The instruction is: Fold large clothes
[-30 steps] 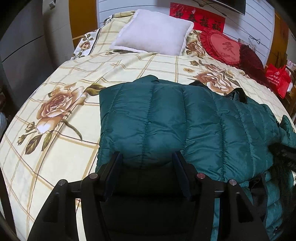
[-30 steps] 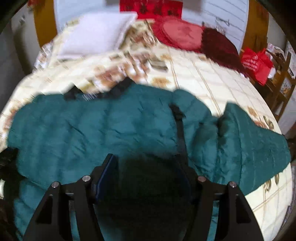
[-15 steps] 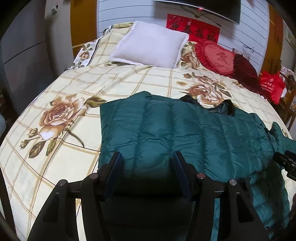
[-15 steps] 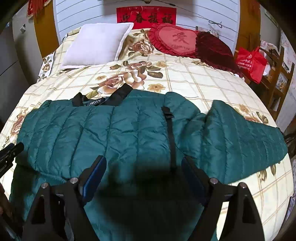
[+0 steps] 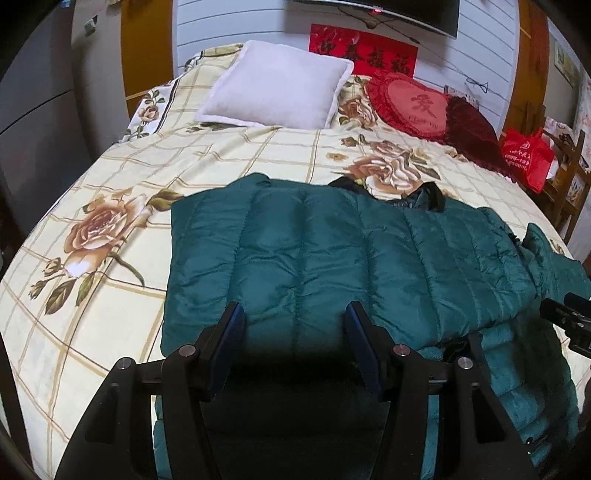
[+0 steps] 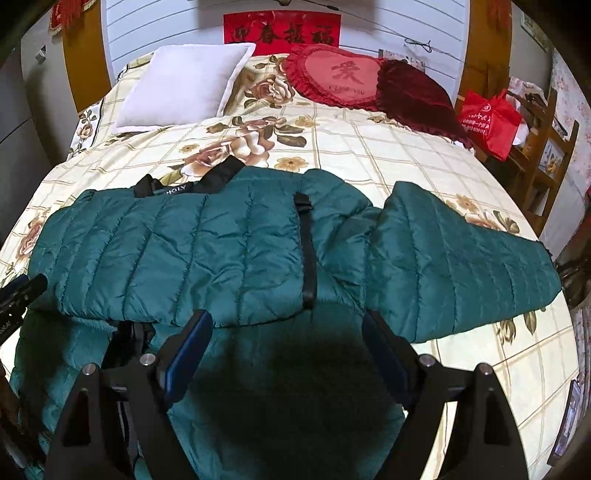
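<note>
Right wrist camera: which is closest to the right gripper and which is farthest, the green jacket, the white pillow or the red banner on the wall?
From the right gripper:
1. Green jacket, directly beneath and ahead of the jaws.
2. White pillow, far up the bed, to the left.
3. Red banner, on the wall behind the bed.

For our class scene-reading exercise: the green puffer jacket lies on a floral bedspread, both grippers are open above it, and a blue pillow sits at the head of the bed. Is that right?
One detail is wrong: the pillow is white, not blue, as the right wrist view shows. The rest stands: the green puffer jacket lies on the floral bedspread, and the left gripper and right gripper are open above it.
</note>
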Tool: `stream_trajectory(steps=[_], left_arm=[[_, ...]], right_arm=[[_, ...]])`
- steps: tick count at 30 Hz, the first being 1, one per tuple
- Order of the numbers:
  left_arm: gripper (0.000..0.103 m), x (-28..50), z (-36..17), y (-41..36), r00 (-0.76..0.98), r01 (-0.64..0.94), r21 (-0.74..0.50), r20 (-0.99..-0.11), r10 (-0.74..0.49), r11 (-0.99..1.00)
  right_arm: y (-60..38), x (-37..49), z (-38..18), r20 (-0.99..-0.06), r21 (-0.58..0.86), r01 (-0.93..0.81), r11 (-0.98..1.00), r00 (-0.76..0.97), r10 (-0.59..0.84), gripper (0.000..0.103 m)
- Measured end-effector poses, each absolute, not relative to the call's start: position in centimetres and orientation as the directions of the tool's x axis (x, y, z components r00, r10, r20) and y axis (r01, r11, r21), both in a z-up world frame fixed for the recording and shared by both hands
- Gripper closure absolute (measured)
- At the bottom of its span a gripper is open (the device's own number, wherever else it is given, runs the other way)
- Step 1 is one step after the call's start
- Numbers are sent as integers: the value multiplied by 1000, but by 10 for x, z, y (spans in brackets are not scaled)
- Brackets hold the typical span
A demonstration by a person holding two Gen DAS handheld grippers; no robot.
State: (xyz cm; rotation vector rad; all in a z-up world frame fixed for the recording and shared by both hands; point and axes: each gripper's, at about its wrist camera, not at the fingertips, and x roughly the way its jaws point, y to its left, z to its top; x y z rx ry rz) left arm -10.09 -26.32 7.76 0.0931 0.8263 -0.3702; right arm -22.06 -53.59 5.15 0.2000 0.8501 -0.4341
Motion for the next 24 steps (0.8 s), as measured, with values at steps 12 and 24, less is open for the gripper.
stream_trajectory(steps=[12,24], left_arm=[[36,-97,67,-264,596,352,-58,-755,-272,934],[36,-97,67,-261,582,351,-102,-755,-302,931]], right_arm=[[-555,-227,53,-760,-2,480,877,569,-313,17],[-611,-254,55,-748,-32,588,808,522,-409,17]])
